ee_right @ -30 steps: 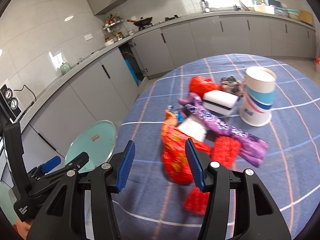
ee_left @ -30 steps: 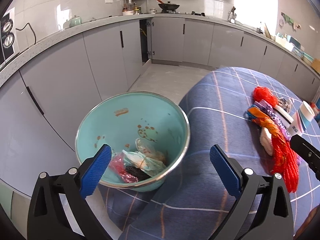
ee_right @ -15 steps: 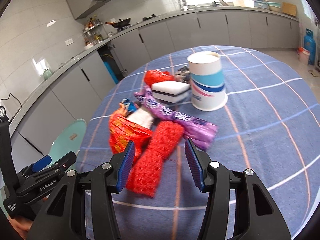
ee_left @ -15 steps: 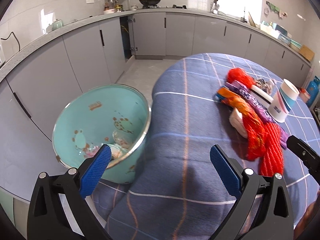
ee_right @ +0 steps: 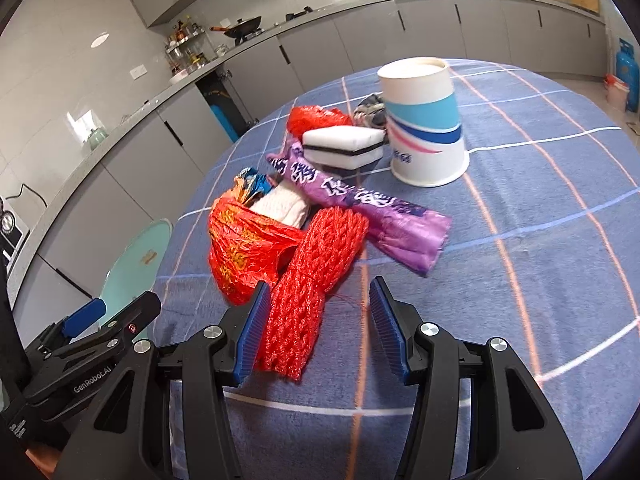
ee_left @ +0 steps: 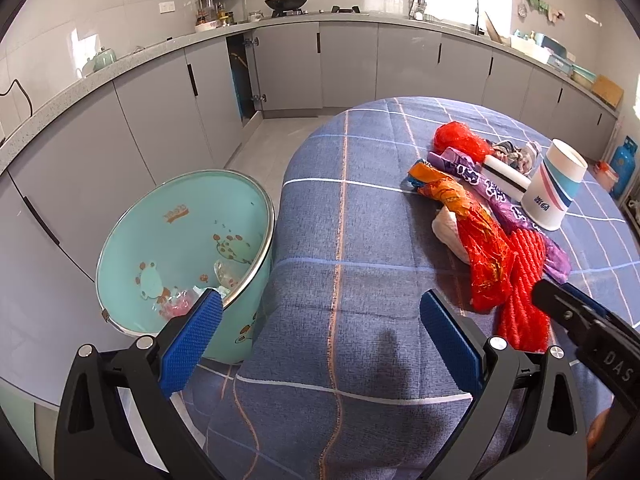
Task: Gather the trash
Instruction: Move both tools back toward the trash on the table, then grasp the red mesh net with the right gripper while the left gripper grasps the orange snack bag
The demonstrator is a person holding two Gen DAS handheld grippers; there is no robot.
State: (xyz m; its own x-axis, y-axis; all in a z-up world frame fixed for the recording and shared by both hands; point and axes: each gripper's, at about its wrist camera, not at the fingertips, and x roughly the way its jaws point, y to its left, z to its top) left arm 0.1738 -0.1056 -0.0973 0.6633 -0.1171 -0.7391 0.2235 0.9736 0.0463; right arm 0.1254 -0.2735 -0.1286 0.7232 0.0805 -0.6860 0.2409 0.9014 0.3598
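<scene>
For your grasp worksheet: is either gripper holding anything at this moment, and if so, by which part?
Nothing is held. The right gripper straddles the red mesh net's near end without clamping; the left gripper is empty.

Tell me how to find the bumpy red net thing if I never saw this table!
Look at the round table with the blue checked cloth, then at the heap of wrappers beside the upside-down paper cup. The red mesh sleeve lies at the heap's near end, between the open right gripper pads. Unlike the shiny, crinkly orange-red bag touching it, it is woven netting full of holes.
</scene>
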